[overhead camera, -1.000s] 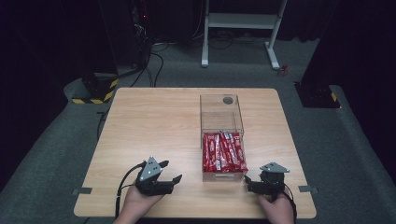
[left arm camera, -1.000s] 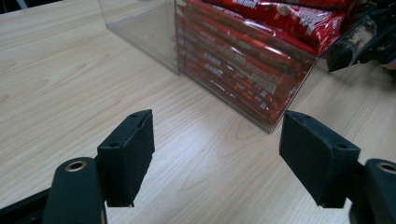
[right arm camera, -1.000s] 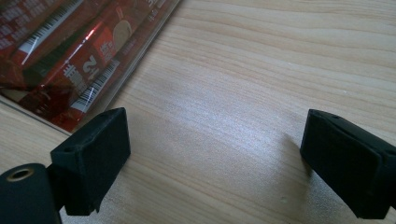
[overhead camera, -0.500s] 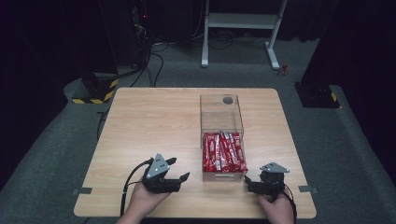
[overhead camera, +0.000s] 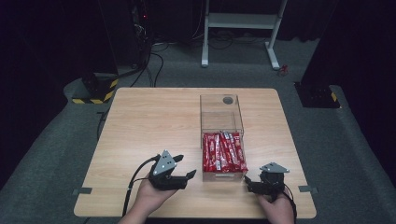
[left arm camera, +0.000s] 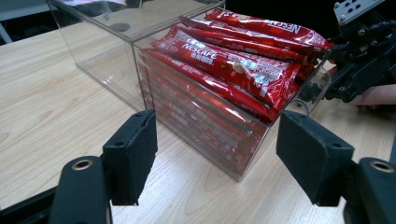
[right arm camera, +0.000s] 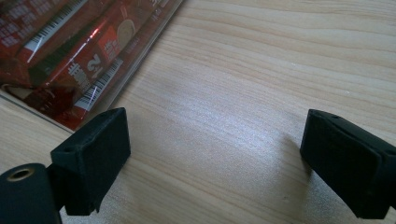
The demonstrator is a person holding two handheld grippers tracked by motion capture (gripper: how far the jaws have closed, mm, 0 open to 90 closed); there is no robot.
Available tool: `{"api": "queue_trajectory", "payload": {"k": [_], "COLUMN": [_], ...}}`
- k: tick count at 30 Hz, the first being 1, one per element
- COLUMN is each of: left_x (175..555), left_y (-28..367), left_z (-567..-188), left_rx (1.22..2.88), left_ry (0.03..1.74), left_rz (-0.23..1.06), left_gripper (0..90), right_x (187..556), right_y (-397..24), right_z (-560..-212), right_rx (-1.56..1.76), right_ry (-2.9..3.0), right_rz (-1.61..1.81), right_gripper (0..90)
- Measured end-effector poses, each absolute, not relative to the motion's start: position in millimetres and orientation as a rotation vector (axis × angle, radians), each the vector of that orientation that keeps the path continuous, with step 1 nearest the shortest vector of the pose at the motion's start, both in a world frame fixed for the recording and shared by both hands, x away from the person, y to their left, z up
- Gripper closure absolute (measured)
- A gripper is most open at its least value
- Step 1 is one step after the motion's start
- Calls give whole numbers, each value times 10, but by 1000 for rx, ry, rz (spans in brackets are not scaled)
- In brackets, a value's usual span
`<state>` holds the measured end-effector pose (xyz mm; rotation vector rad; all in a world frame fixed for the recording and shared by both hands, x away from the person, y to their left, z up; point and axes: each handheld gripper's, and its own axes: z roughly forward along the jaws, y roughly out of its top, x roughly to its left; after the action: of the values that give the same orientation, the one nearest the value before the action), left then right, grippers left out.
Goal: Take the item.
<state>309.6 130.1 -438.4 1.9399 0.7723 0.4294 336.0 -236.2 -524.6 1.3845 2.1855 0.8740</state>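
Note:
A clear plastic box [overhead camera: 221, 113] stands on the wooden table [overhead camera: 149, 121], right of centre. Its near compartment is packed with red Nescafe sachets [overhead camera: 223, 151]; the far compartment looks empty. My left gripper [overhead camera: 186, 169] is open just left of the box's near corner, jaws pointing at it. In the left gripper view the open left gripper [left arm camera: 217, 140] faces the box [left arm camera: 107, 56] and the sachets [left arm camera: 233, 65], touching nothing. My right gripper [overhead camera: 249, 183] is open just right of the box's near end. In the right gripper view the right gripper [right arm camera: 217, 140] spans bare wood beside the sachets [right arm camera: 70, 42].
The table's near edge lies just behind both hands. A white frame [overhead camera: 243, 23], cables and a yellow-black striped base [overhead camera: 95, 91] are on the grey floor beyond the table. The right gripper [left arm camera: 359, 60] appears past the box in the left gripper view.
My left gripper has moved to the right, closer to the box's near corner. The right gripper has stayed where it was.

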Motion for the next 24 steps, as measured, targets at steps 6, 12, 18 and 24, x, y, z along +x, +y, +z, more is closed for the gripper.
{"api": "queue_trajectory", "payload": {"k": [6, 12, 18, 24], "left_x": [3117, 3136, 3156, 3189], "left_y": [1256, 1198, 1155, 1102], "left_z": [-4362, -4345, -4330, -4315], "left_rx": [1935, 1939, 1943, 1948], "left_ry": [765, 756, 752, 745], "left_rz": [425, 423, 422, 410], "left_gripper": [302, 305, 312, 319], "right_x": [3360, 3360, 3360, 3360], "right_y": [-2362, -2362, -2362, -2362], "right_z": [-5246, -5246, -5246, -5246], "right_rx": [1385, 1385, 1385, 1385], "right_ry": [2185, 2185, 2185, 2185], "right_rz": [874, 874, 874, 874], "right_gripper": [81, 81, 81, 81]}}
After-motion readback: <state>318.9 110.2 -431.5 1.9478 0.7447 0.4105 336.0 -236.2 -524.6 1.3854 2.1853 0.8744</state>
